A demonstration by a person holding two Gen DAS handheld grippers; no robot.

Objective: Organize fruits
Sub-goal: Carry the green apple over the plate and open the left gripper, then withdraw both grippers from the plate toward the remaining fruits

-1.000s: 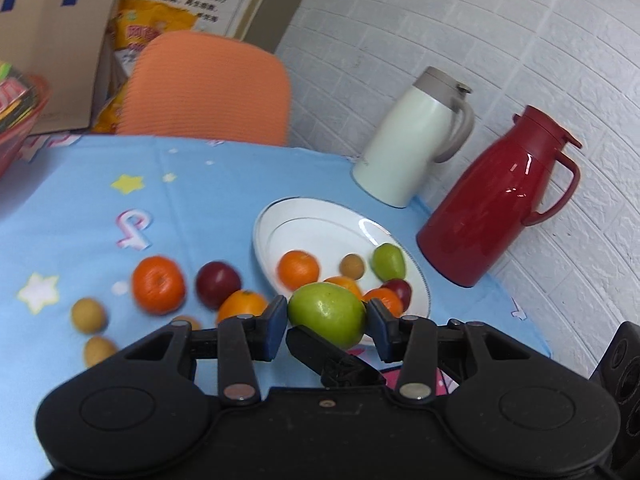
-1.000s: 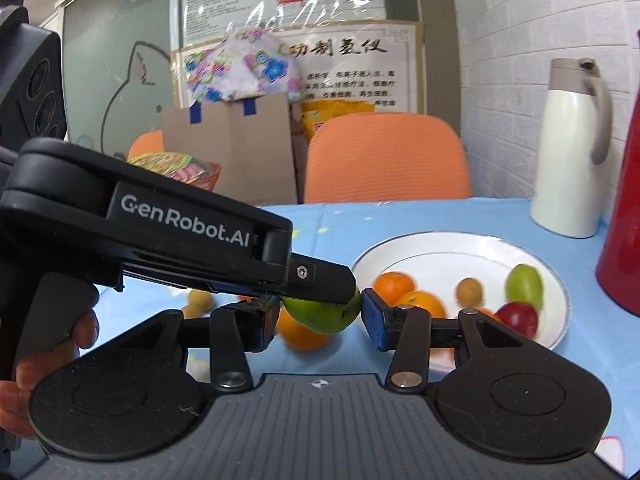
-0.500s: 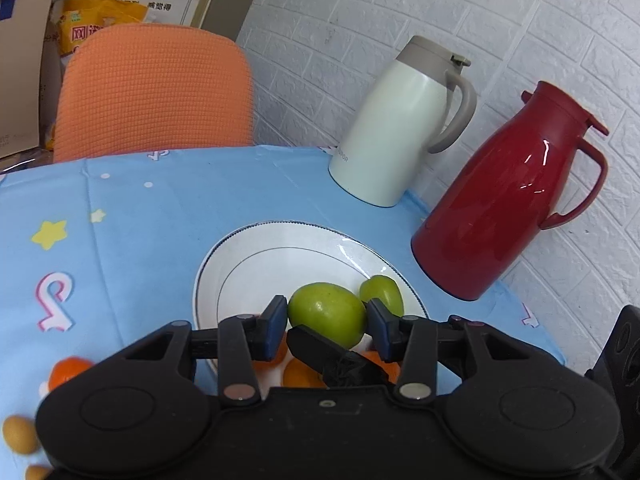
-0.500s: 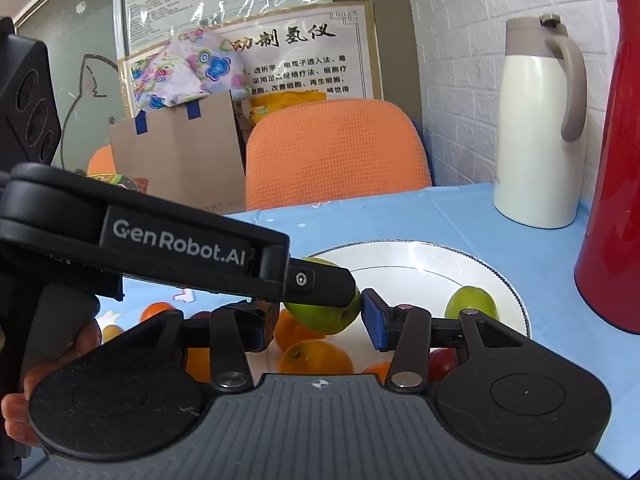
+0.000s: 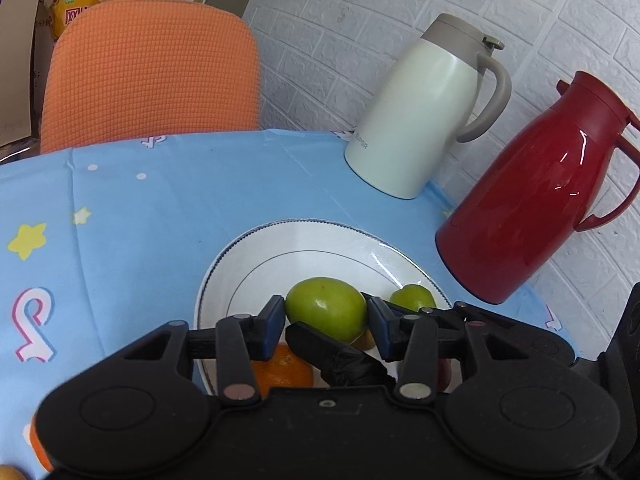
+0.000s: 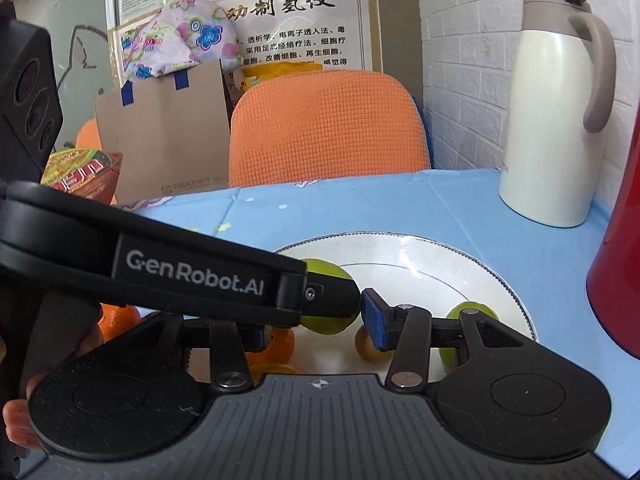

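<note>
We have the left gripper (image 5: 326,322) clamped on the green apple (image 5: 326,308), both pads touching it, held over the white plate (image 5: 256,264). Right gripper (image 6: 316,320) brackets the same apple (image 6: 326,322); its blue pad (image 6: 374,320) sits just beside it, contact unclear. Small green fruit (image 5: 414,298) and orange (image 5: 282,372) lie on the plate.

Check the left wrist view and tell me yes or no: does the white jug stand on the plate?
No. The white jug stands on the blue tablecloth behind the plate, apart from its rim.
</note>
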